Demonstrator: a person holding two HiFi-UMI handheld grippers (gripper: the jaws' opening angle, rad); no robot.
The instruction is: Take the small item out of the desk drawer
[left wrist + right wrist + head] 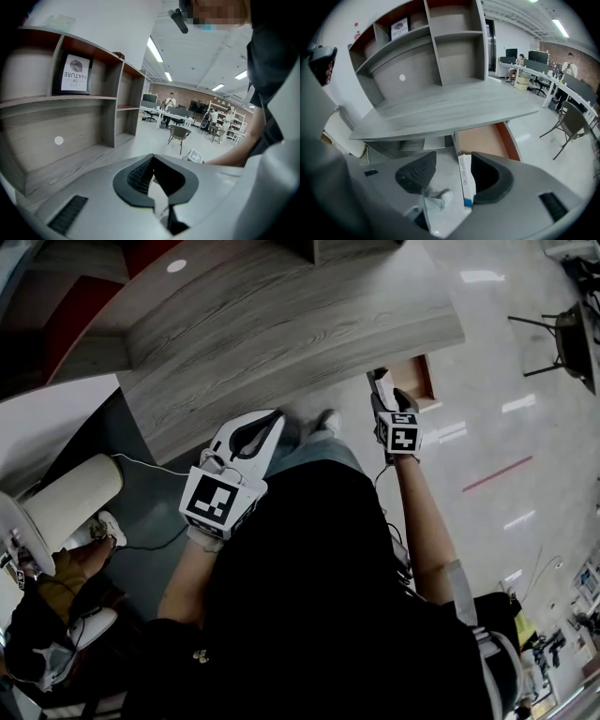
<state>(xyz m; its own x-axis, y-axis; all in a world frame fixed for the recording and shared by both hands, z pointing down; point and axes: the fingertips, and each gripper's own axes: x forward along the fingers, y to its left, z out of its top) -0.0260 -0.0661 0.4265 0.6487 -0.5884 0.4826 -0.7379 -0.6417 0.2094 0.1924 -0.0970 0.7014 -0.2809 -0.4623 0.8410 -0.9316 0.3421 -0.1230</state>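
Touching right gripper point(453, 161) fingers point(490, 180), box point(466, 183), indistinct from head view

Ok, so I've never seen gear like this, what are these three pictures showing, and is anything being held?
No robot here: a person holds a white two-jaw gripper in each hand. The head view looks down from their head, showing the left gripper and right gripper; the black-and-white marker cube on each is part of it. The other two pictures come from cameras riding on the grippers. Ahead stands a grey wood-grain desk with shelves, its orange-lined drawer open. The left gripper's jaws are together, holding nothing. A small white carton with a blue end sits against one jaw of the right gripper, outside the drawer; a gap shows on its other side, so I can't confirm a firm grip.
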